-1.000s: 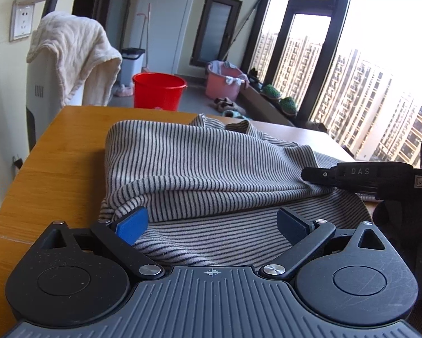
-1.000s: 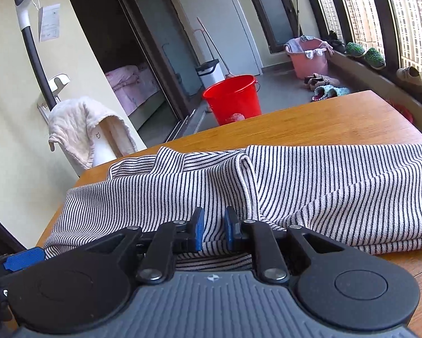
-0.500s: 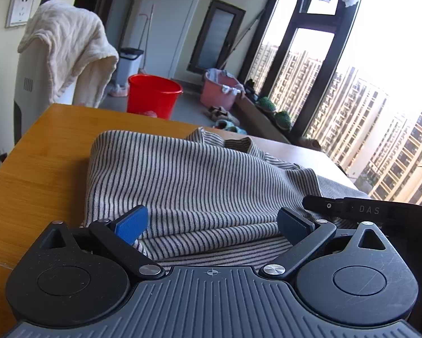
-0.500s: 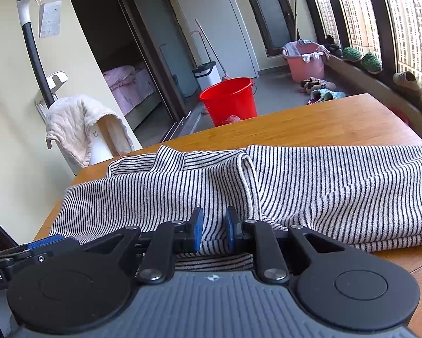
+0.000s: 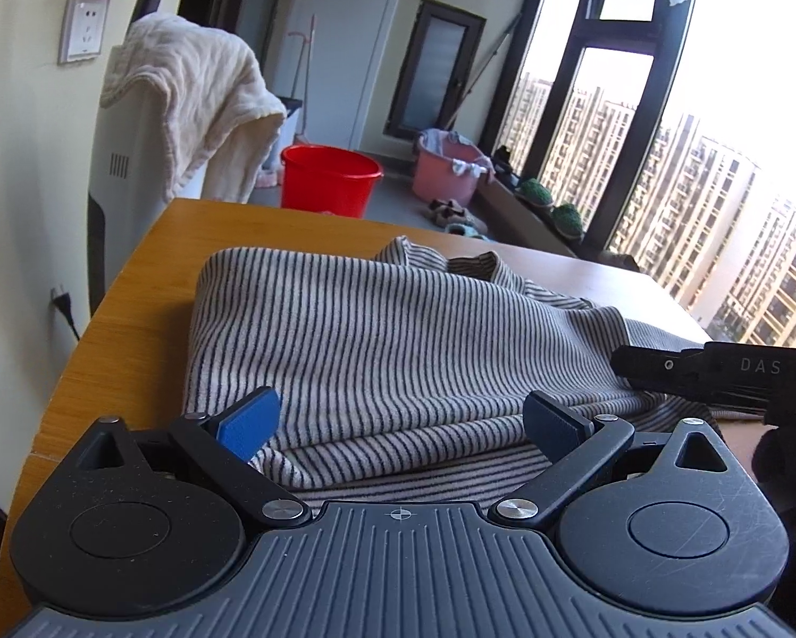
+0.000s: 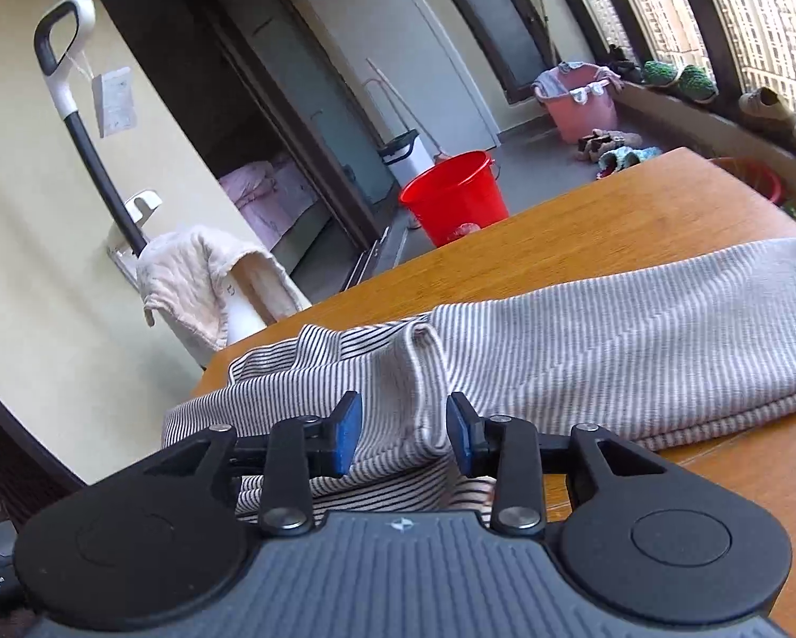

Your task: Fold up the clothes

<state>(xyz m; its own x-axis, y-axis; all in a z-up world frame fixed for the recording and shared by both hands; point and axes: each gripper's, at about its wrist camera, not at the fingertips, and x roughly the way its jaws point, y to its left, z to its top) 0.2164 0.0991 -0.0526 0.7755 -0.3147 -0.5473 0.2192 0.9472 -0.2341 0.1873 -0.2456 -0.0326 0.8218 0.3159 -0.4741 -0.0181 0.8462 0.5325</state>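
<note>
Right wrist view: right tongs [image 6: 404, 433] just eased apart, a folded edge of the striped shirt [image 6: 584, 356] loose between the pads. Left tongs [image 5: 400, 420] spread wide over the shirt's near hem, touching nothing. Shirt heaped on the wooden surface [image 5: 132, 308], red bucket [image 5: 329, 178] beyond on the floor.

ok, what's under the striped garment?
The striped garment is folded over itself, with more striped layers showing at its near edge, and lies on the wooden table. Whatever else might sit beneath the cloth is covered.
</note>
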